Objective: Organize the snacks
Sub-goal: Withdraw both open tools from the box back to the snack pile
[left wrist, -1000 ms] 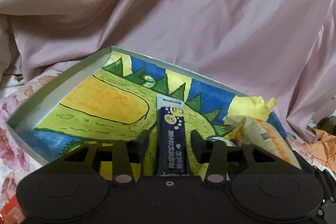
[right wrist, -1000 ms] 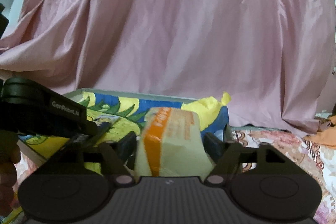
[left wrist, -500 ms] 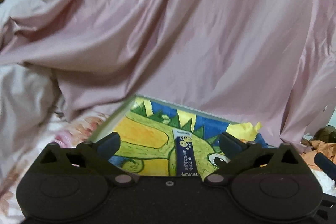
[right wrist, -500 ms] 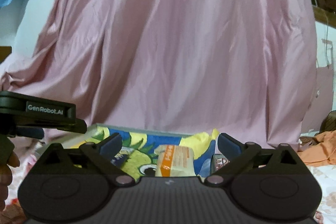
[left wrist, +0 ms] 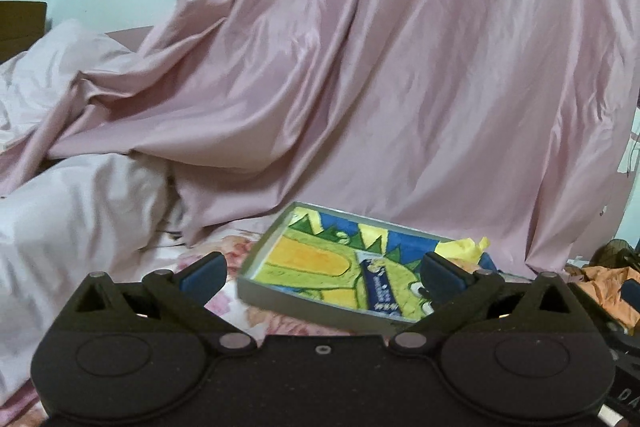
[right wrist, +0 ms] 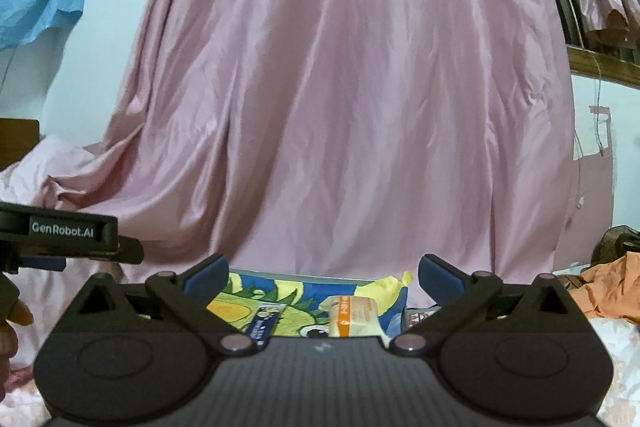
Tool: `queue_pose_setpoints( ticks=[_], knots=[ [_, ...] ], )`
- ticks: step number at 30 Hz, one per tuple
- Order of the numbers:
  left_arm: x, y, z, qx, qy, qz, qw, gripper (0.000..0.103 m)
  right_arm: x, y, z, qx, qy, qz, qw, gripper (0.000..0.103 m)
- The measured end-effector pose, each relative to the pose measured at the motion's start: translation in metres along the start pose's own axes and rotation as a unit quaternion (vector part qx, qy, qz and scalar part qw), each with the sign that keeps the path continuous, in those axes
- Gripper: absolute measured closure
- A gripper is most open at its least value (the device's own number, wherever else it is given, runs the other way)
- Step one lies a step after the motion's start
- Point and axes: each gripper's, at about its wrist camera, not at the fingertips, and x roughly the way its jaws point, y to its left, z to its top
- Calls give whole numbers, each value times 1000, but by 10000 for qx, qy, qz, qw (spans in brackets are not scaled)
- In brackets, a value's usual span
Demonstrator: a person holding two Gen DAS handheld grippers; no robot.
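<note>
Fingers of the left gripper stand spread wide with nothing between them, and those of the right gripper are spread just as wide and equally bare. Both grippers sit back from the snacks, which lie beyond the fingertips in a shallow grey tray whose floor bears a green, yellow and blue dinosaur drawing. In the left wrist view the dark blue snack stick lies flat on the drawing, lengthwise toward the camera, nearer the right-hand finger than the left-hand one, its near end cut off by the gripper body. In the right wrist view the same stick shows low in the gap toward the left-hand finger, and a pale packet with an orange band lies beside it, near the middle of the gap, its lower part hidden by the gripper body. A crumpled yellow wrapper rests at the tray's far right corner. The tray sits on a bed with a floral sheet, and a large pink cloth hangs behind it, spilling over pale bedding on the left. Orange fabric lies bunched on the right, well apart from the tray. The left gripper's side, marked GenRobot.AI, enters the right wrist view at the left edge, level with the tray.
</note>
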Motion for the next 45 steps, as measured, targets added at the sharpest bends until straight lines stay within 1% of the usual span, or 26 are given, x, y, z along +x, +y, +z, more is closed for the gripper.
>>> queue_pose_setpoints(
  ticks=[9,17,22,26,32,37,45],
  knots=[
    [-48,37,-28,-163,116,85,9998,1,-51,24,-11,-102,-54,123,9999,0],
    [-78,60,-58,-124,268,169,9994,1,-84,34,-32,-55,150,216,9996,0],
    [-89,72,-78,-60,423,230,9988,1,-97,36,-47,3,428,208,9989,0],
    [-95,84,-95,-63,633,268,9976,1,-106,41,-60,-64,670,216,9975,0],
    [-100,103,-118,-56,894,355,9953,1,-115,53,-79,-150,1014,378,9940,0],
    [-97,106,-128,90,1027,384,9939,1,-115,62,-88,-190,1246,514,9907,0],
    [-87,103,-146,300,1404,332,9891,1,-101,63,-105,-90,1809,621,9815,0]
  ],
)
